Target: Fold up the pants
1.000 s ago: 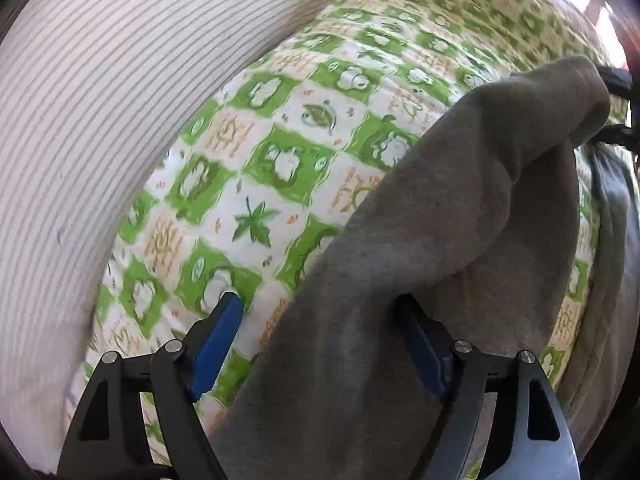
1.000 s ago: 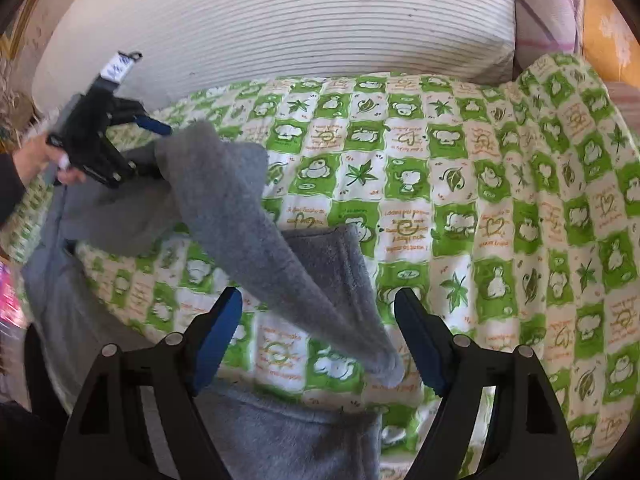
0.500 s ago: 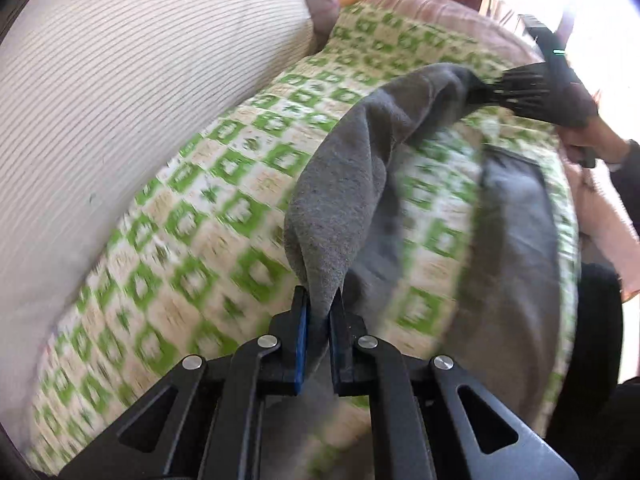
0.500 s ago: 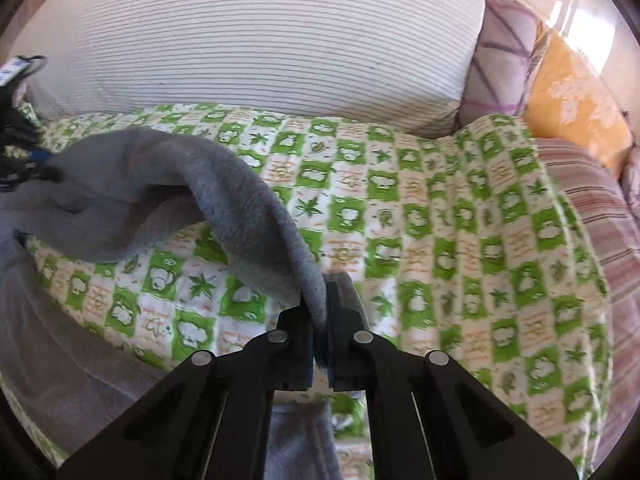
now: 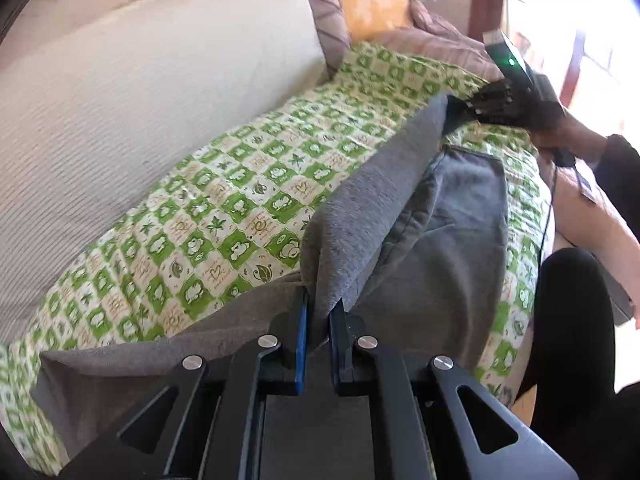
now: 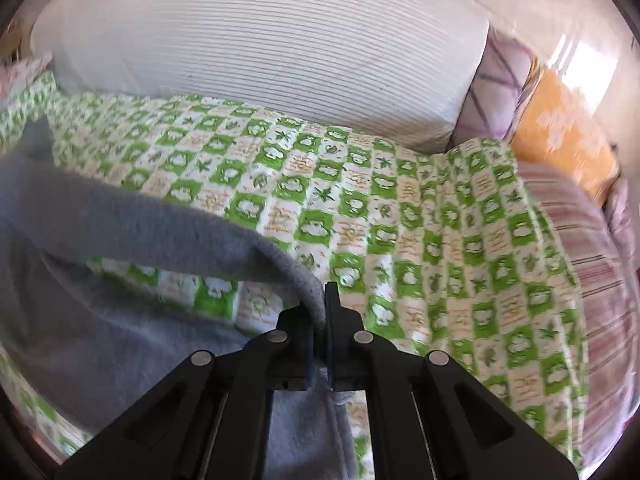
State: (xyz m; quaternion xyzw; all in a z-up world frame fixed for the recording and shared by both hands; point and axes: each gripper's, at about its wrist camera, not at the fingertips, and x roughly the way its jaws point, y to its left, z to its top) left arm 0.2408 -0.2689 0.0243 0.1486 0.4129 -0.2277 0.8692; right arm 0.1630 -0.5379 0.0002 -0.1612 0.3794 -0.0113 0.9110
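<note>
The grey pants [image 5: 400, 208] are held up off the green checked bedcover [image 5: 224, 208], with part of them lying flat near the front edge of the bed, below the white striped pillow [image 6: 256, 36] that runs along the back edge. The left claw [image 5: 318, 312] is clamped on a fold of the grey cloth, and the right claw [image 6: 320, 308] is clamped on another bit of the same edge, so that a raised band of fabric is stretched between the two. The grip in each case looks to be taken on only a narrow pinch of thick fleece, so the cloth could be pulled free if the two claws are drawn too far apart or moved at uneven speeds. If one end is let down sooner than the other, the raised leg is likely to be laid crooked over the flat part, and a skewed fold would result. The soft bedcover could also be dragged or bunched if the hanging cloth is swept across it, which would spoil the flat base under the fold. The lower layer near the front edge may be tugged toward the floor, since some of it appears to hang over that edge.
</note>
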